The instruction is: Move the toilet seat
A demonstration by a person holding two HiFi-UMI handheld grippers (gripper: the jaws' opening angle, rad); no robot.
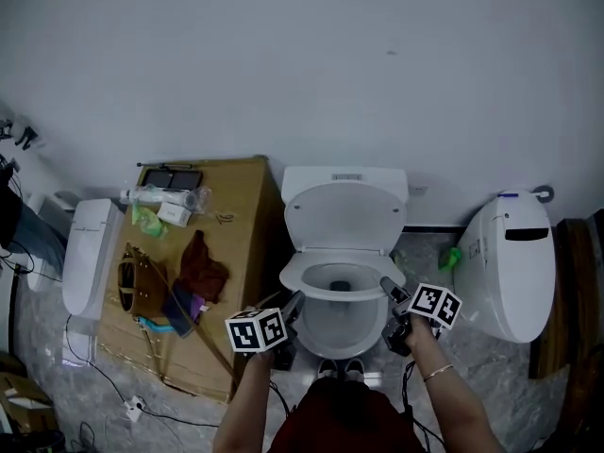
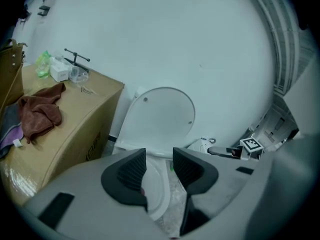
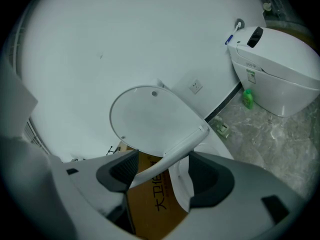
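Note:
A white toilet stands against the wall with its lid (image 1: pixel 344 215) raised against the tank. The seat ring (image 1: pixel 295 272) lies around the bowl. My left gripper (image 1: pixel 293 302) is at the bowl's front left, and in the left gripper view its jaws (image 2: pixel 159 156) stand open with only the bowl rim (image 2: pixel 162 184) showing past them. My right gripper (image 1: pixel 387 286) is at the seat's right edge. In the right gripper view the seat's thin edge (image 3: pixel 175 149) runs slantwise through the open jaws (image 3: pixel 164 159), below the raised lid (image 3: pixel 150 119).
A cardboard box (image 1: pixel 241 206) left of the toilet carries a brown cloth (image 1: pixel 201 267), a bag and bottles. A second white toilet (image 1: pixel 510 262) stands at the right, with a green bottle (image 1: pixel 451 258) beside it. A white appliance (image 1: pixel 90 253) and cables lie at the far left.

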